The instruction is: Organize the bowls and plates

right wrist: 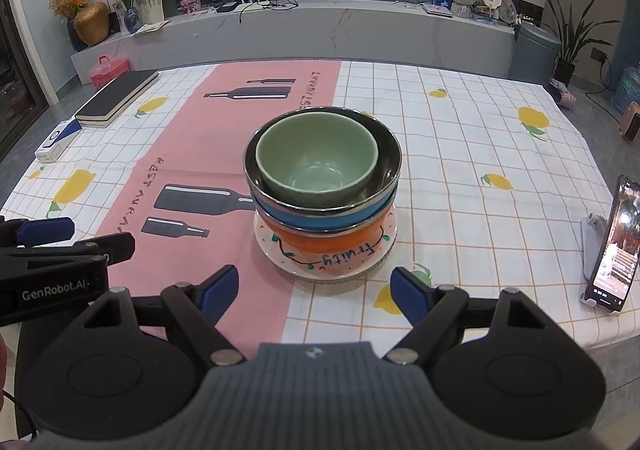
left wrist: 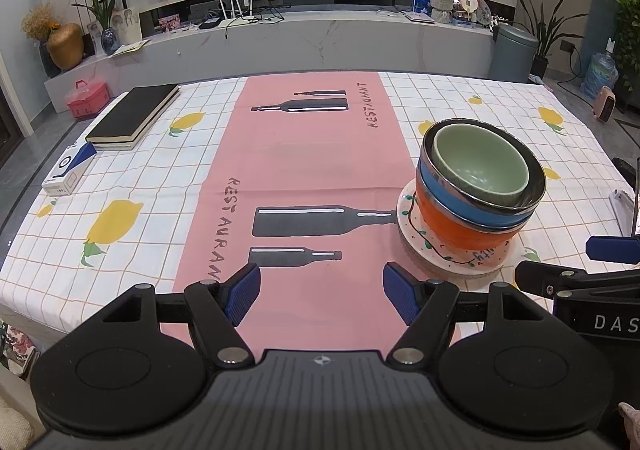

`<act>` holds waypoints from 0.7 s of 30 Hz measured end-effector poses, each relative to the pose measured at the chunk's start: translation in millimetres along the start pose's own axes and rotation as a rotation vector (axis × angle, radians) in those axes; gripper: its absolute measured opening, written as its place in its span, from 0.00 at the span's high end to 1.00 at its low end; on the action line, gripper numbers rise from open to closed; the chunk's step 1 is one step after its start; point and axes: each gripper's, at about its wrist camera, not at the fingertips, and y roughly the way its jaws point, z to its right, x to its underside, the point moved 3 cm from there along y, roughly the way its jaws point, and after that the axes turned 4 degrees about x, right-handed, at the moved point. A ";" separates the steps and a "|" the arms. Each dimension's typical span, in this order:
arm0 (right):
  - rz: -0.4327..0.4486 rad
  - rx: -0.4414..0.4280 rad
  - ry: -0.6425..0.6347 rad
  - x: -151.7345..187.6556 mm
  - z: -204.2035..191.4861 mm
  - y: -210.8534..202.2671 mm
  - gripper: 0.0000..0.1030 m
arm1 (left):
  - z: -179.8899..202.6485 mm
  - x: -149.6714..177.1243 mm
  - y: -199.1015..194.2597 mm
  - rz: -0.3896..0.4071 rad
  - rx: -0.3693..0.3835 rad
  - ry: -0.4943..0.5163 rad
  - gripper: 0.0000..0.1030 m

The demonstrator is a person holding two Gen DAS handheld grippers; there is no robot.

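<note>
Lemon-print tablecloth (right wrist: 460, 154), pink runner (left wrist: 312, 170), marble TV console (left wrist: 304, 38) behind

"Fruity" — plate (right wrist: 362, 262) ("RESTAURANT": runner (right wrist: 188, 154))

Both wrist views are evenly and fairly brightly lit by soft indoor light from above, and focus is sharp across the table, with no motion blur. Shadows are faint: a soft one lies under the stacked bowls (right wrist: 322, 186) on the tablecloth (right wrist: 460, 154). The metal bowl rim (right wrist: 390, 154) shows small glints, and the phone screen (right wrist: 616, 246) glows. Fisheye distortion bows the table edges, and the frame corners darken to black
</note>
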 end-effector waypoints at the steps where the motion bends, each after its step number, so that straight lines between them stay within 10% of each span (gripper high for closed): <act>1: 0.000 0.000 0.000 0.0 0.0 0.0 0.21 | -0.1 0.1 0.1 0.000 0.000 0.000 0.20; 21: -0.011 -0.002 -0.001 5.0 -1.2 4.5 0.21 | 1.5 -0.2 0.1 -0.002 0.001 0.007 0.20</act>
